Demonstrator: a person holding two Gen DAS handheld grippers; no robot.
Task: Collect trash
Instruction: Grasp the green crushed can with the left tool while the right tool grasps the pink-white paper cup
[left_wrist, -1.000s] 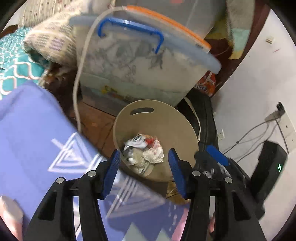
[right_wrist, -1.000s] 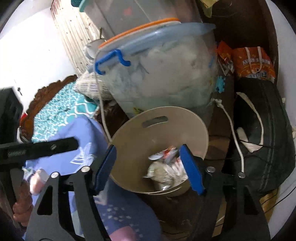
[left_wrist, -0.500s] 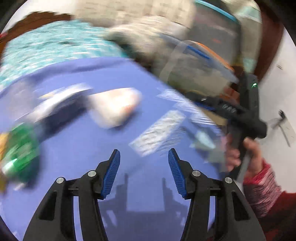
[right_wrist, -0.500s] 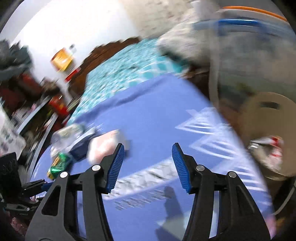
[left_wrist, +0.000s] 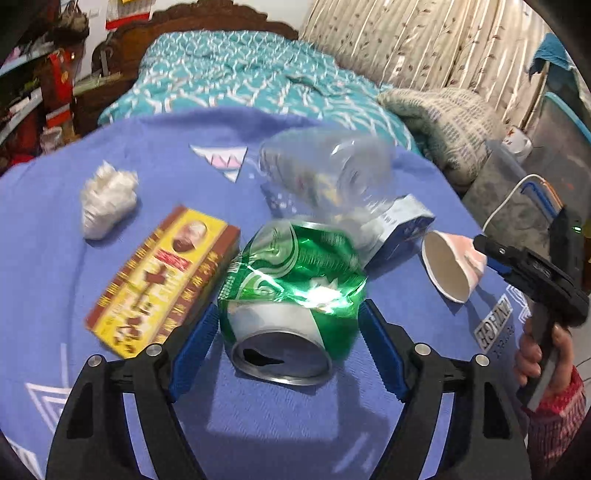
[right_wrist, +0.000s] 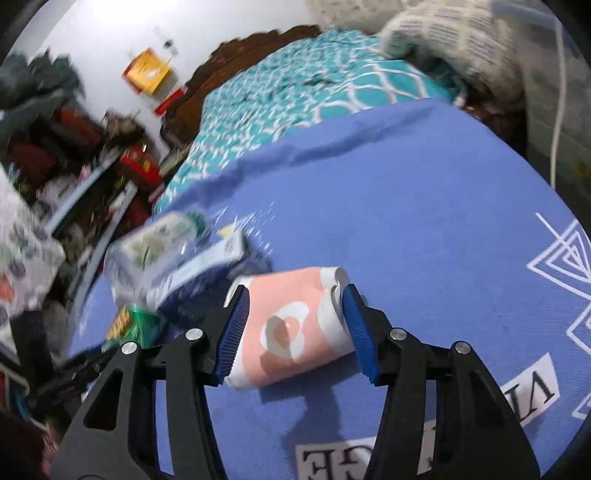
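- A purple blanket (left_wrist: 92, 155) with white printed shapes covers the near end of a bed, and the trash lies scattered on it.
- At the far left sits a crumpled white wad (left_wrist: 108, 199), well apart from both grippers.
- Just to its right lies a flat yellow and brown box (left_wrist: 162, 280), one corner just beside the left gripper's left finger.
- The left gripper (left_wrist: 286, 350) has its jaws wide open, one blue pad on each side of a crushed green can (left_wrist: 291, 291). The can lies on its side with its open end toward the camera. The pads look near the can's sides but not pressing; it holds nothing yet.
- Behind the can lies a clear plastic bottle (left_wrist: 325, 173) on its side, with a blue and white carton (left_wrist: 402, 229) touching it on the right.
- Further right, a pink and white paper cup (right_wrist: 295, 325) lies on its side on the blanket. The right gripper (right_wrist: 295, 328) straddles it with jaws open wide, pads close beside the cup's walls, with no firm squeeze visible.
- In judgement, the step in hand is lining up two pickups at once: can on the left, cup on the right.
- Next, each gripper likely needs to close gently, since dented metal and thin paper both give way, then lift clear.
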